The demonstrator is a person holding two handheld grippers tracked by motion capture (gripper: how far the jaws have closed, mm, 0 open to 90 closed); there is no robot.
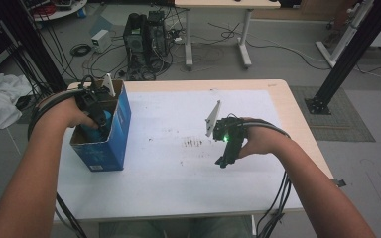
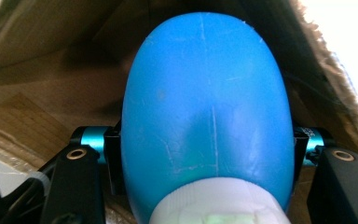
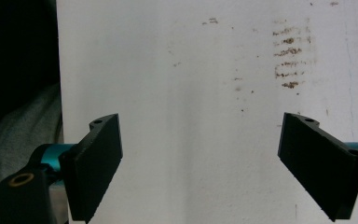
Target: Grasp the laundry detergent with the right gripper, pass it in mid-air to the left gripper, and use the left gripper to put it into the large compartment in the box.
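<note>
The left claw (image 1: 98, 119) pinches a blue bottle (image 2: 205, 112) inside the open cardboard box (image 1: 116, 144) at the tabletop's (image 1: 178, 188) left edge, apparently cap up. The right claw (image 3: 200, 163) hangs spread near the tabletop's middle.

The bottle (image 2: 205, 112) is bright blue with a white cap, its plastic crossed by faint pale scratches. The box (image 1: 110, 134) is blue outside with small white print low on its side, and plain brown cardboard inside. The table (image 1: 178, 148) is white, edged in light wood, with brownish smudge marks near the middle. Both grippers' jaws are black on teal fittings
</note>
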